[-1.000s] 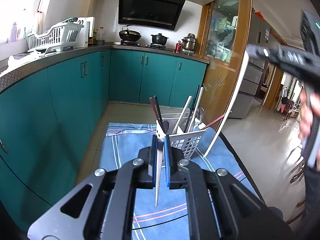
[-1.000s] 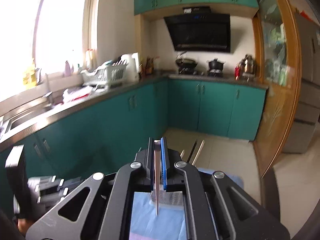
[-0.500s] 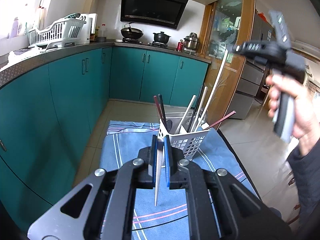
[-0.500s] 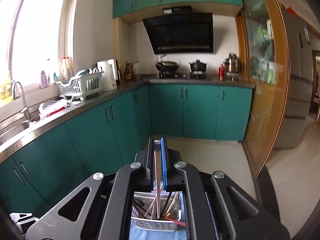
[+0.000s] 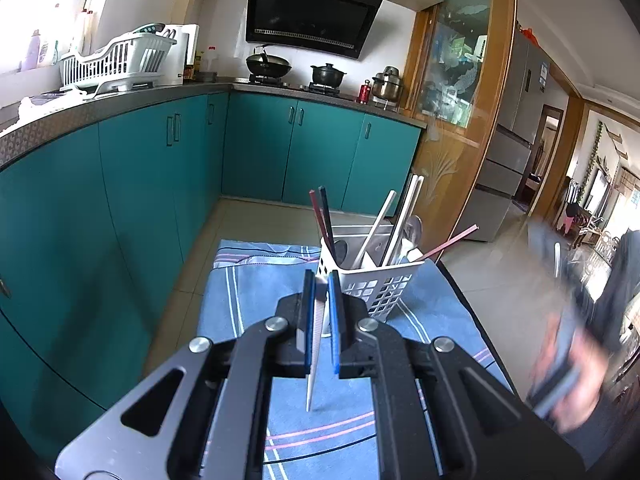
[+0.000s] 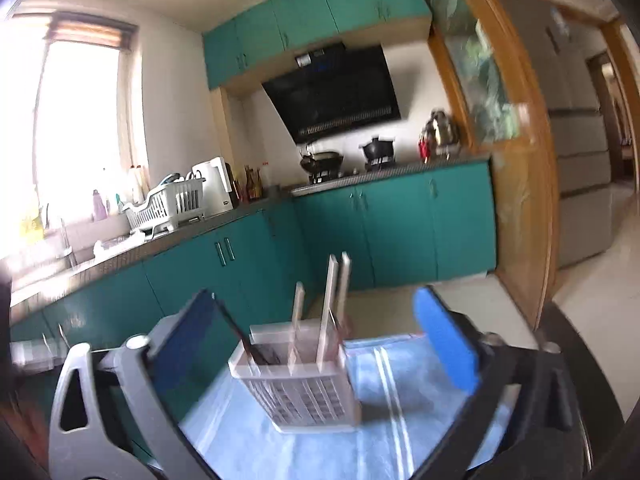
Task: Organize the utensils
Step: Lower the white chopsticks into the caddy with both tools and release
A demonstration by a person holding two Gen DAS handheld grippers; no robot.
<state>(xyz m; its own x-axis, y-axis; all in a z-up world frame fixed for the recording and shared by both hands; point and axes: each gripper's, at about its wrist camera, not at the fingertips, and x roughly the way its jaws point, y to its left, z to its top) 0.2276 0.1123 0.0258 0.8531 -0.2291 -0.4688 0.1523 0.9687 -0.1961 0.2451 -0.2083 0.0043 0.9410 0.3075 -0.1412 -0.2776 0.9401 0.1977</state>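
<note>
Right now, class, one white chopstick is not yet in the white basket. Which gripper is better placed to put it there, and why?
The left gripper. It is shut on the white chopstick, just short of the basket. The right gripper is opening with nothing between its jaws.

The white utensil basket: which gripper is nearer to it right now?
Left. The left gripper, shut on a white chopstick, sits just in front of the white utensil basket. The right gripper, jaws opening and empty, is farther back, off to the basket's right.

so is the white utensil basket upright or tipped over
Upright: the white utensil basket stands on its base on the blue cloth, with chopsticks sticking up out of it.
</note>
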